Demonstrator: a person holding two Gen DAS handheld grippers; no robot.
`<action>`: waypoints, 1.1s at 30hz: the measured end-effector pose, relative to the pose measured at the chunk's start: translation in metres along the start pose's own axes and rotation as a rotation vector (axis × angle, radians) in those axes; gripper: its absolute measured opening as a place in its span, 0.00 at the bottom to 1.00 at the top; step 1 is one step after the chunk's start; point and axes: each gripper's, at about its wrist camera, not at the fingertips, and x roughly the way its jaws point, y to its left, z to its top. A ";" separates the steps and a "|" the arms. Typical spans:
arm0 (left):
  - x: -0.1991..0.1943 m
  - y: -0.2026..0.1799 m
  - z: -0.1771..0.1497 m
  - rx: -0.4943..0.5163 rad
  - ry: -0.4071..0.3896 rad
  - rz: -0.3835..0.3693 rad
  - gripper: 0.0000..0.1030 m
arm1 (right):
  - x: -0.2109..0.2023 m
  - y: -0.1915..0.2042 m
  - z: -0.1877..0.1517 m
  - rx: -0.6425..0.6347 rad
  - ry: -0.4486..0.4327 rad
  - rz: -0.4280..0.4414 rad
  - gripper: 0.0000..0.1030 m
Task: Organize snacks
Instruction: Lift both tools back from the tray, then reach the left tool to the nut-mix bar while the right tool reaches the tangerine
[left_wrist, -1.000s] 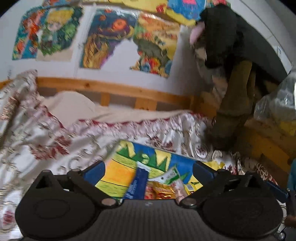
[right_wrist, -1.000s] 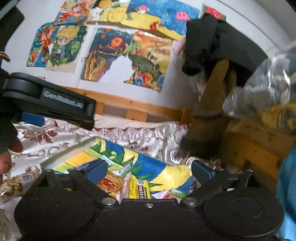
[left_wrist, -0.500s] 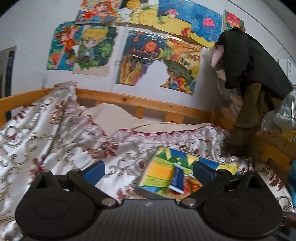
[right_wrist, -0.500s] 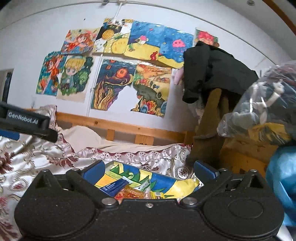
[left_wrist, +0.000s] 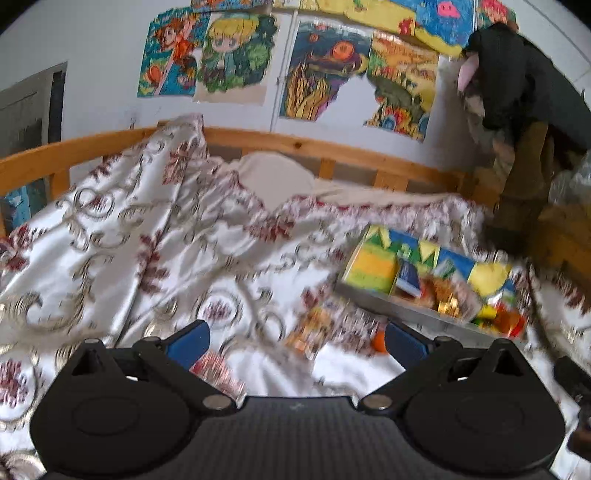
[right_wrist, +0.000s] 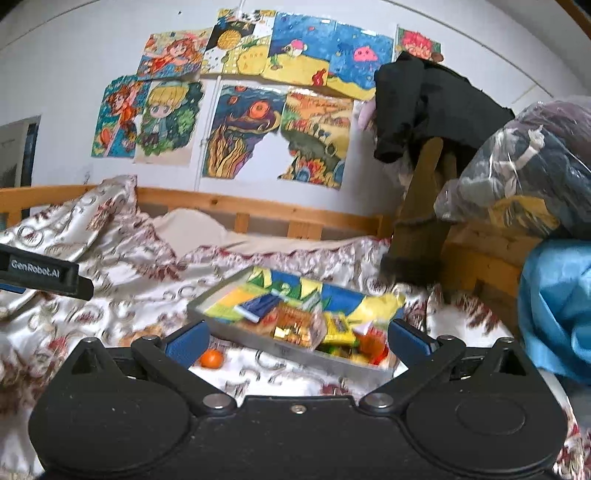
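Observation:
A shallow grey tray (right_wrist: 295, 356) with a colourful painted bottom lies on the bed and holds several snack packets, among them a blue packet (right_wrist: 258, 306) and a clear bag of gold-wrapped sweets (right_wrist: 295, 328). It also shows in the left wrist view (left_wrist: 413, 308). A small orange (right_wrist: 211, 358) lies on the bedspread just left of the tray. A blurred snack packet (left_wrist: 308, 332) lies on the bedspread between the left fingers. My left gripper (left_wrist: 295, 341) is open and empty. My right gripper (right_wrist: 295, 341) is open and empty, above the tray's near edge.
The bed has a white and red patterned bedspread (left_wrist: 147, 240) and a wooden rail (right_wrist: 229, 203) along the wall. Clothes (right_wrist: 424, 110) hang at the right. A clear bag of clothing (right_wrist: 524, 173) and blue fabric (right_wrist: 554, 306) sit at the far right. The left gripper's body (right_wrist: 40, 275) shows at left.
Both grippers have pulled back and up from the tray. The left one has swung left, so the tray now sits at its right. Loose snacks on the bedspread have come into view.

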 end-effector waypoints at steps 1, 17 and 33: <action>-0.001 0.002 -0.005 0.002 0.013 0.004 1.00 | -0.004 0.002 -0.003 -0.005 0.010 -0.002 0.99; -0.005 0.014 -0.035 0.041 0.079 0.006 1.00 | -0.010 0.007 -0.031 0.041 0.198 0.011 0.99; 0.006 0.021 -0.048 0.064 0.121 0.031 1.00 | 0.000 0.013 -0.037 0.017 0.250 0.026 0.99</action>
